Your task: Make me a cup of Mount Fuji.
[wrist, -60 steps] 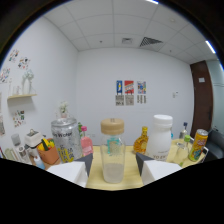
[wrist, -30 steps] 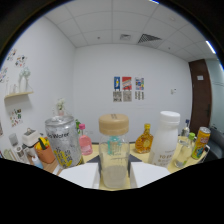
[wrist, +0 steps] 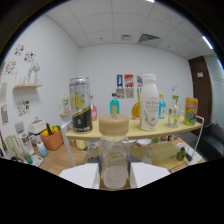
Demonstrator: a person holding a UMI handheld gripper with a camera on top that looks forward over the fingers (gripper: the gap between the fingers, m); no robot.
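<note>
Gripper view: the claw (wrist: 114, 176) is clamped on a clear glass jar (wrist: 114, 160) with a wooden lid (wrist: 114, 125), both white fingers (wrist: 80, 176) pressing its sides. Beyond it a shelf (wrist: 165, 131) carries a dark can (wrist: 80, 104) and a white bottle (wrist: 149, 102) (labels unreadable). Seemingly the fetching step; next the jar needs setting down upright.

No legible text, markings on the dark can (wrist: 80, 104), white bottle (wrist: 149, 102) too blurred
</note>
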